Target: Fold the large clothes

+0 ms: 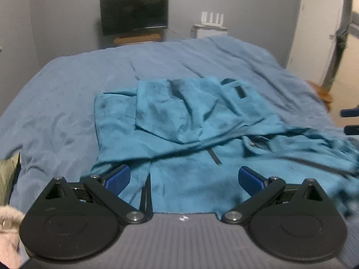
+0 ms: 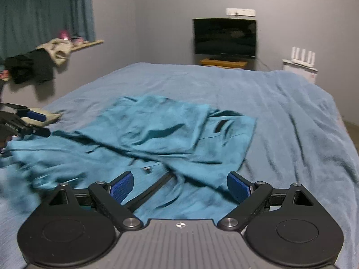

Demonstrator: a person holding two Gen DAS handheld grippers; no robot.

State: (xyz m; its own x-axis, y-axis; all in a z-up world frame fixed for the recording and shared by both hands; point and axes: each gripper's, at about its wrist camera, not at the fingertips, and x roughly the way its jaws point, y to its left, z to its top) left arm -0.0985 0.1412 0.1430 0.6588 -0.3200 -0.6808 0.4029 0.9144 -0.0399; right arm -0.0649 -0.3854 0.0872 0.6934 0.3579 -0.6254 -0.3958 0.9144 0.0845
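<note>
The left gripper (image 1: 184, 179) fills the bottom of its own view, its blue pads (image 1: 119, 178) spread wide with nothing between them, hanging just over the near edge of the teal garment (image 1: 179, 130). The right gripper (image 2: 180, 187) sits the same way in the right wrist view: pads (image 2: 239, 189) far apart, empty, above the near part of the cloth.

The bed (image 1: 67, 94) is the largest thing, covered by a rumpled blue blanket that reaches from the grippers to the far wall. In the middle of it, nearer the grippers than the far end, lies the garment, a big teal jacket-like piece partly folded over itself, with one flap laid across the centre. A dark zip line (image 1: 214, 157) runs down its near part, and a dark pocket slit (image 1: 240, 92) shows on the far right corner. Its right side trails off blurred toward the right edge of the left wrist view.

Beyond the bed a dark television (image 2: 225, 37) stands on a wooden stand (image 2: 223, 62). To its right a white router (image 2: 303, 55) with upright antennas sits on a white box. In the right wrist view a teal curtain (image 2: 44, 11) hangs at the left, and a heap of dark and pale clothes (image 2: 38, 63) lies on a shelf beneath it.
</note>
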